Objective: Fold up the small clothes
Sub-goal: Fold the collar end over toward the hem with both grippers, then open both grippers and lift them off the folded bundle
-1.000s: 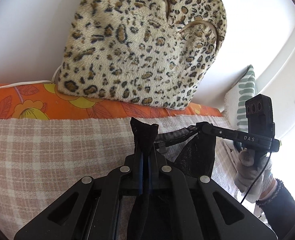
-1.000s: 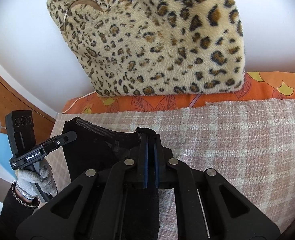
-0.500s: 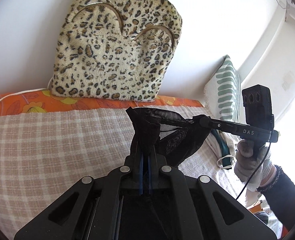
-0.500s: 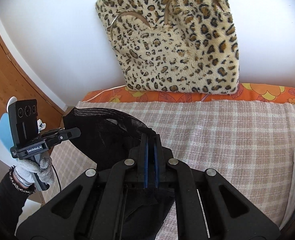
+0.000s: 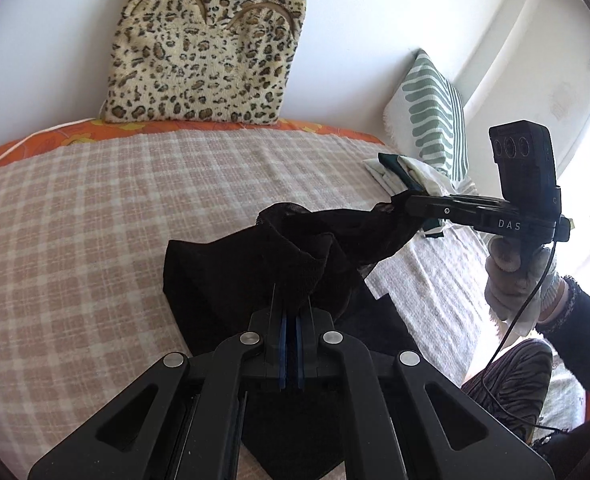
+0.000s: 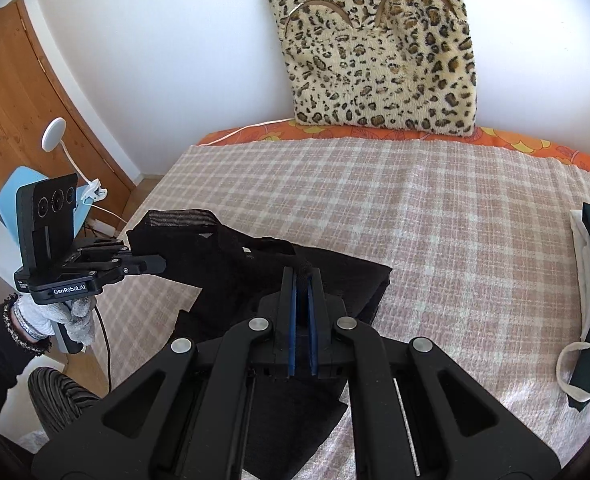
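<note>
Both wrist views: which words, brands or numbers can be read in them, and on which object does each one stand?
"DAS": white letters on the side of the right gripper, seen in the left wrist view; more may be hidden.
"GenRobot.AI": white letters on the body of the left gripper, seen in the right wrist view.
A small label beside it is too small to read.
The black garment shows a small tag, unreadable.

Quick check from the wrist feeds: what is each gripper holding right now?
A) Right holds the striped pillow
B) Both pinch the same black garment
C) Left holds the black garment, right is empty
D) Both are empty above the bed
B: the left gripper and the right gripper are each shut on an edge of the black garment, lifted between them over the bed.
</note>
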The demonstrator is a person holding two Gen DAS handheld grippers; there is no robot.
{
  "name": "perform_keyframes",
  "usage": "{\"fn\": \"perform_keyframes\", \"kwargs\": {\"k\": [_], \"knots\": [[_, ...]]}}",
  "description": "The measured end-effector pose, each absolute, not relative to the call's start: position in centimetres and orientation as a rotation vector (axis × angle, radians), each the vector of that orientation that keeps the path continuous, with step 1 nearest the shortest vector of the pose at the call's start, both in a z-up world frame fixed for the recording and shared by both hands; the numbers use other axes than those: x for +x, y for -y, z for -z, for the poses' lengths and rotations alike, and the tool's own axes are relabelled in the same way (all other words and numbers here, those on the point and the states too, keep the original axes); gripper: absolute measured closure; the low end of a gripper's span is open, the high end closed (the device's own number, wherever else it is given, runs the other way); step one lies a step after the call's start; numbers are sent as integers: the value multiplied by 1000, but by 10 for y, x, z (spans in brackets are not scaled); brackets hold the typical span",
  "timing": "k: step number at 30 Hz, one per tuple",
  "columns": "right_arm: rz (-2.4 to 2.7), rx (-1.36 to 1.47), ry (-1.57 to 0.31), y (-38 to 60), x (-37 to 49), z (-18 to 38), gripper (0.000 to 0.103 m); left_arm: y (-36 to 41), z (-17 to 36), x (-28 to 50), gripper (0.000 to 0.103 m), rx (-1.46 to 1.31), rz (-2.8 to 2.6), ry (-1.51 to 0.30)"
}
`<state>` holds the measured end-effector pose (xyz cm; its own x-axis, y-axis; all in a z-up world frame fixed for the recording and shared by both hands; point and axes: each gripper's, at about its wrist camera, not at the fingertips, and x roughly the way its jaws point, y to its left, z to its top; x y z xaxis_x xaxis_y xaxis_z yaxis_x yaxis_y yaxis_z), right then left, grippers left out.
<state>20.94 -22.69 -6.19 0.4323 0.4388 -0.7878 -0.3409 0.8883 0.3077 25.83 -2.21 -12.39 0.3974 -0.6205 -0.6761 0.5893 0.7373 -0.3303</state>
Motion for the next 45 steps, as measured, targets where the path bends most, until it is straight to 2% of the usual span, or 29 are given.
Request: {"fn": "perform_keyframes", "kwargs": {"k": [10,19,24,31,34,37,39,42,45], "knots": [[-468,35,-1031,223,144,86,97,18,153,205,101,82,747,-893],[-469,107,-974,236,125,52,97,6,135,197,101,26,736,-845],[-478,77,-938,236,113,38,97,10,130,182,101,98,747,-809],[-467,-86,-1042,222,90,86,97,10,161,175,101,170,736,-890],[-466,-155,-1079,220,81,97,97,7,164,167,94,216,725,-898],[-498,-181,-1100,224,72,96,94,-2,163,157,92,299,706,-897],[-552,-152,-1097,228,65,88,89,-12,160,153,92,326,683,-900],[-615,-92,-1060,235,59,73,75,-31,150,153,92,271,665,-894],[-620,-10,-1039,239,65,67,74,-40,139,160,92,172,661,-879]]}}
